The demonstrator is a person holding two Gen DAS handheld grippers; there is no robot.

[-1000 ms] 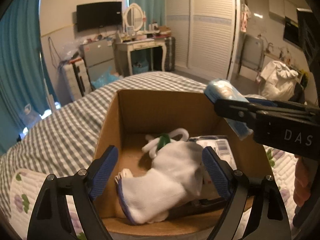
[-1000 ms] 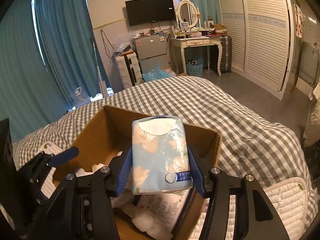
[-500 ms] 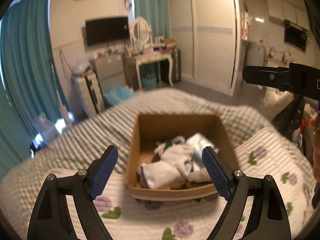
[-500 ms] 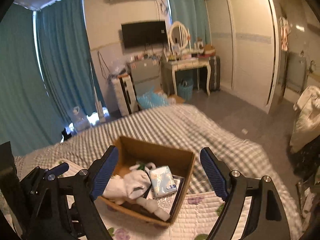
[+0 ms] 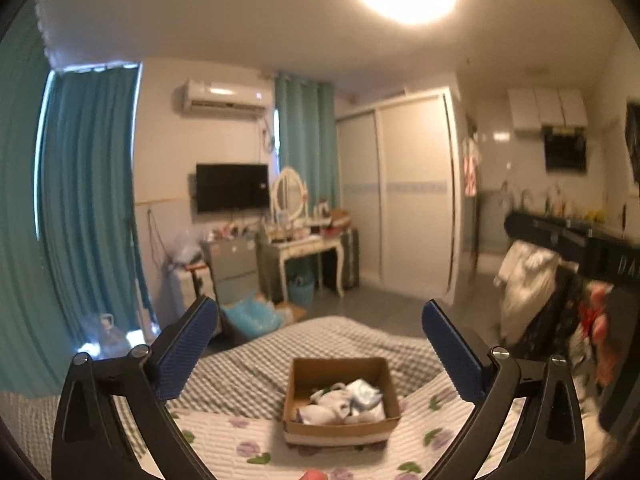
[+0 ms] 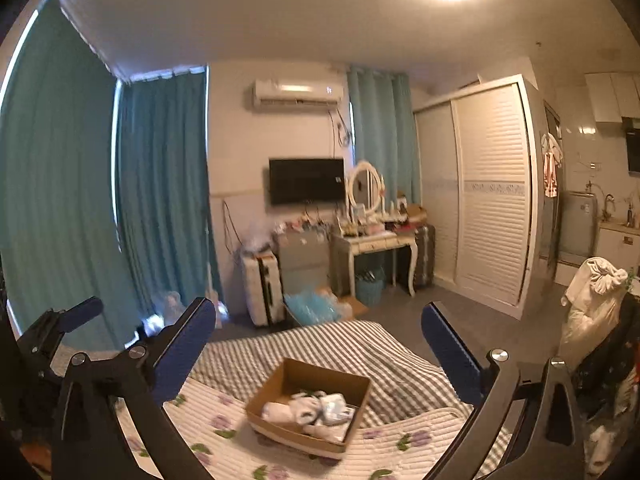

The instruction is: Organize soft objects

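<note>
Brown cardboard, an open-topped box (image 5: 340, 398) sits on a floral quilted bed cover (image 5: 224, 436) spread over a grey-and-white checked bed (image 5: 256, 364), and it now holds the lot: a white sock bundle (image 5: 324, 402) and a pale blue floral tissue pack (image 5: 364, 394) lie jumbled together inside. A second ago the left hand-held gripper (image 5: 318, 350) hung low over the box with the socks between its pads, and the right hand-held gripper (image 6: 318, 350) clasped the tissue pack above it; both sets of jaws have just been opening, and now stand wide with nothing between them. Both views have pulled well back and upward, so the box appears small and far below, framed between blue pads (image 6: 448, 352). A black bar of the right tool crosses the right edge of the left view. Teal curtains (image 6: 160, 184) and a white dressing table (image 6: 380, 244) fill the far wall. With both items released into the box and no loose soft object visible on the bed, the sorting looks finished or close to it.
</note>
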